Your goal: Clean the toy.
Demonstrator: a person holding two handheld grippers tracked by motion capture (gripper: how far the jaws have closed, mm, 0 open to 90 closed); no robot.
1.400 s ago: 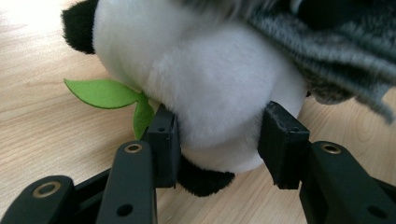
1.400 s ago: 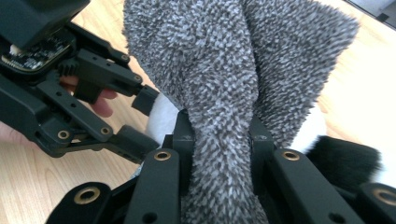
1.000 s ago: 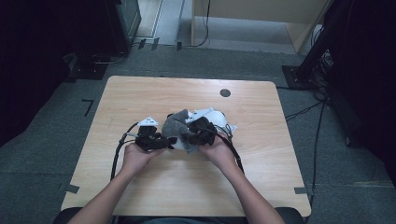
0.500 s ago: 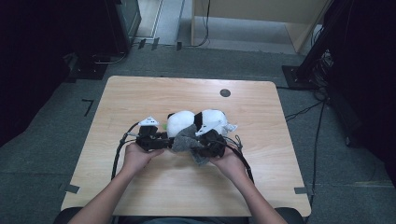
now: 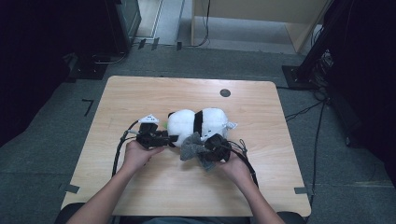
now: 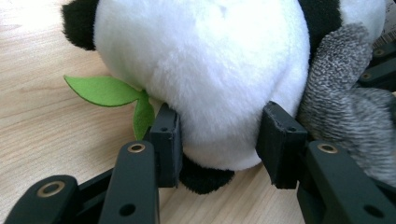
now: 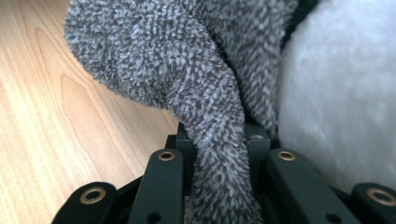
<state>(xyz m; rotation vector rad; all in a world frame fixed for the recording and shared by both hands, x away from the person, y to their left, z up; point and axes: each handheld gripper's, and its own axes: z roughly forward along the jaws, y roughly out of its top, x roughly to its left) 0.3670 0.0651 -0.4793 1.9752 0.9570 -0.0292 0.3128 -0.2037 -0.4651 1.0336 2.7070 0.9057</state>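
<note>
Now plush panda [image 6: 205, 79] sits clamped between left tongs [image 6: 219, 135], grey cloth [image 7: 187, 79] pinched in right tongs [image 7: 217, 154]

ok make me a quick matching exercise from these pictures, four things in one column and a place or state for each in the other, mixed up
Things:
1. plush panda
2. grey fuzzy cloth
3. green felt leaf
4. dark round spot

Places or states:
A. flat on the wood beside the panda
B. near the table's far edge
C. squeezed by the left gripper
D. clamped in the right gripper

Pairs: 1-C, 2-D, 3-A, 4-B
</note>
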